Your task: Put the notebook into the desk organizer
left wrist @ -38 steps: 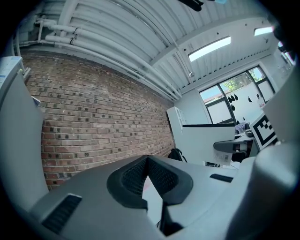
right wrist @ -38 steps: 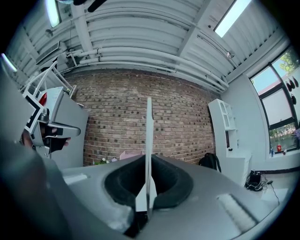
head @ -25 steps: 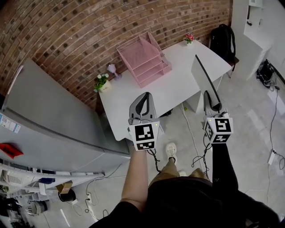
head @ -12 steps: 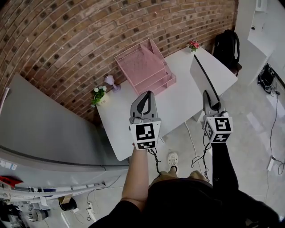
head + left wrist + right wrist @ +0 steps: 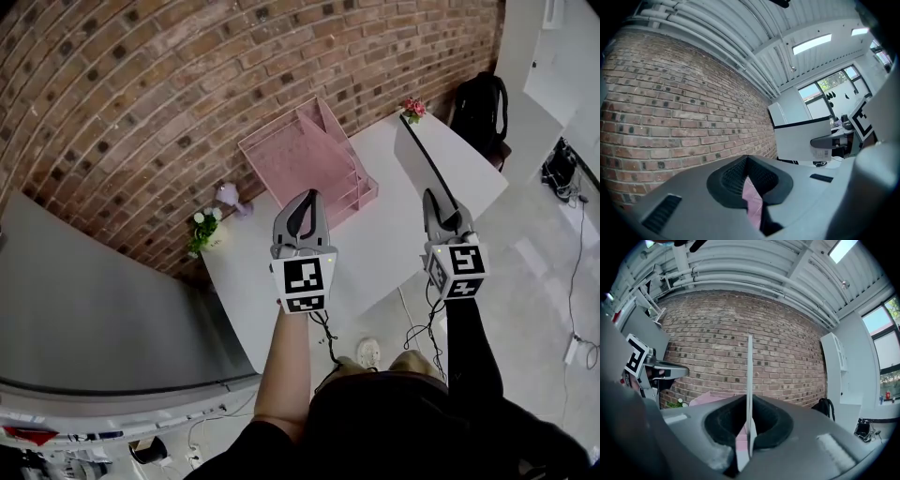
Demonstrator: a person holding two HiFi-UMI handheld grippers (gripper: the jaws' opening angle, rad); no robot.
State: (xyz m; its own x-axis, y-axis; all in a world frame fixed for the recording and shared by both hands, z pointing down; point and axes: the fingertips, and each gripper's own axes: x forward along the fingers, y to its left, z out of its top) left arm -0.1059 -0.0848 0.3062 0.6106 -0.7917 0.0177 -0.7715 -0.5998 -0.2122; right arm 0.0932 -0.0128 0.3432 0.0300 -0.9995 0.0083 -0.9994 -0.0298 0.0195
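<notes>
My right gripper (image 5: 431, 197) is shut on the notebook (image 5: 419, 155), a thin grey-white book held upright and seen edge-on over the white desk (image 5: 375, 239). In the right gripper view the notebook (image 5: 750, 366) rises as a narrow strip from between the pads of the right gripper (image 5: 749, 404). The pink mesh desk organizer (image 5: 309, 155) stands at the back of the desk against the brick wall, ahead of both grippers. My left gripper (image 5: 308, 195) is shut and holds nothing. In the left gripper view a sliver of the pink organizer (image 5: 753, 199) shows below the left gripper's (image 5: 746, 158) meeting tips.
A small potted plant (image 5: 202, 230) and a purple ornament (image 5: 228, 195) stand at the desk's left end. Red flowers (image 5: 411, 108) sit at its right end, with a black backpack (image 5: 480, 103) beyond. A large grey cabinet top (image 5: 94, 309) lies to the left.
Both grippers have travelled forward toward the desk and wall, so the desk and organizer now lie closer beneath them. The notebook stays gripped in the right gripper.
</notes>
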